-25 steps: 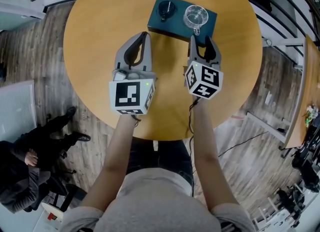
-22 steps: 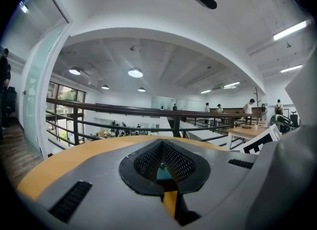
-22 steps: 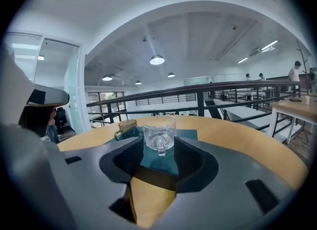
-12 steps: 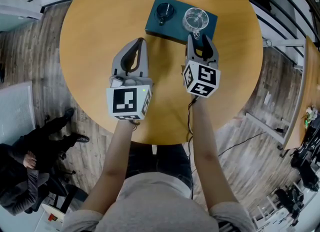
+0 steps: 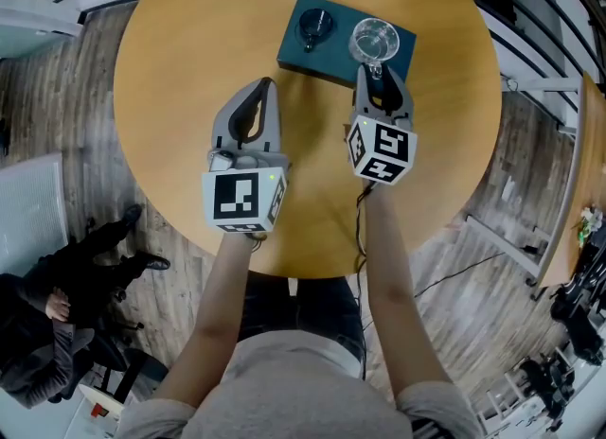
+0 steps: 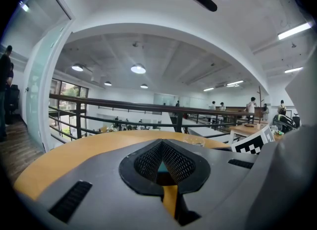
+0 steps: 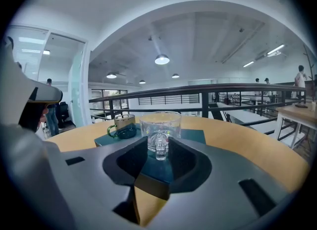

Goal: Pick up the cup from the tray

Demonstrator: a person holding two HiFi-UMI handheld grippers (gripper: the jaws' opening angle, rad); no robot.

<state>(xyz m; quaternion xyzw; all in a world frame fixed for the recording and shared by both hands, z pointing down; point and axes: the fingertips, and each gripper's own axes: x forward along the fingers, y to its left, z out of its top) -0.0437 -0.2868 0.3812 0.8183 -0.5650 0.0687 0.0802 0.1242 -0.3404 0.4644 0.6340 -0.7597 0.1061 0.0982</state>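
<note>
– Glass cup [image 5: 372,38]: where, pointing which way?
– Upright on the teal tray [image 5: 339,49], handle toward the right tool [image 5: 383,73], whose jaws, just closing, stand apart around it; left tool [image 5: 268,82] jaws together

The cup [image 5: 373,40] is clear, the tray [image 5: 336,51] teal.

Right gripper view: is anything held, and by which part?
Nothing yet. The right gripper, its jaws just closing, straddles the handle of the glass cup without pressing it.
</note>
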